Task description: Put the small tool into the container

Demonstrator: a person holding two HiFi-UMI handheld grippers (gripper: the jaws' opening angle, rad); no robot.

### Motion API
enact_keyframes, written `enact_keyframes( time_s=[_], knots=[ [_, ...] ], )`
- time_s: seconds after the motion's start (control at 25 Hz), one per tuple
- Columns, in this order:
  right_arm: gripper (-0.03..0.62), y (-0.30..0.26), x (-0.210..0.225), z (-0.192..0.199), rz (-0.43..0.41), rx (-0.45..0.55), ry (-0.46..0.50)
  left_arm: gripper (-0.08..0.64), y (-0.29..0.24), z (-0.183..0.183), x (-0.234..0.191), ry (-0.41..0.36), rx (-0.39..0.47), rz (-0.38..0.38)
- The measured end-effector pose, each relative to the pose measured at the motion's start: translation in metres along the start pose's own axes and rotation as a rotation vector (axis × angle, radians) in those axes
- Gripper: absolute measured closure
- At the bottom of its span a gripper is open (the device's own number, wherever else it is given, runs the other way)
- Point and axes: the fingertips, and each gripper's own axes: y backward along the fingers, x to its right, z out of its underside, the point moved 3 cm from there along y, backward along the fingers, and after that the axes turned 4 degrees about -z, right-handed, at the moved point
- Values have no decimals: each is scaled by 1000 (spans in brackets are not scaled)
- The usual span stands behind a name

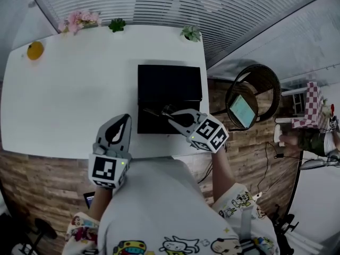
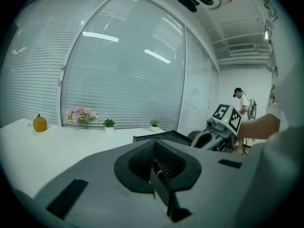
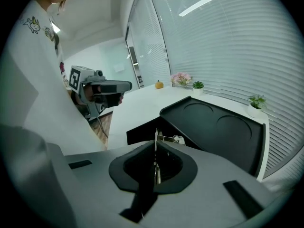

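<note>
Your right gripper (image 1: 173, 116) pinched the small tool (image 3: 155, 137) over the near end of the container (image 1: 170, 84). Your left gripper (image 1: 124, 121) sat closed, empty. Releasing deeper inside looked safest.

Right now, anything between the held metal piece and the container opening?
Nothing visible. The right tool is shut on the thin metal piece over the black container's open part; the left tool hangs clear.

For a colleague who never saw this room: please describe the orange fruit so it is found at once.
Start at the white table. Follow its far edge to the left corner, past the pink flowers. The orange fruit is the only round thing there; its neighbours are plants.
</note>
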Motion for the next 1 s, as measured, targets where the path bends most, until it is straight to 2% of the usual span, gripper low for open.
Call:
enact_keyframes(
  time_s=[0.64,1.0],
  knots=[
    [584,-16,10,16,-83,-54,-71,555,-4,5,1,13,-25,5],
    [580,-20,22,18,-76,-69,-160,555,-5,10,-3,24,-35,-6]
  ],
)
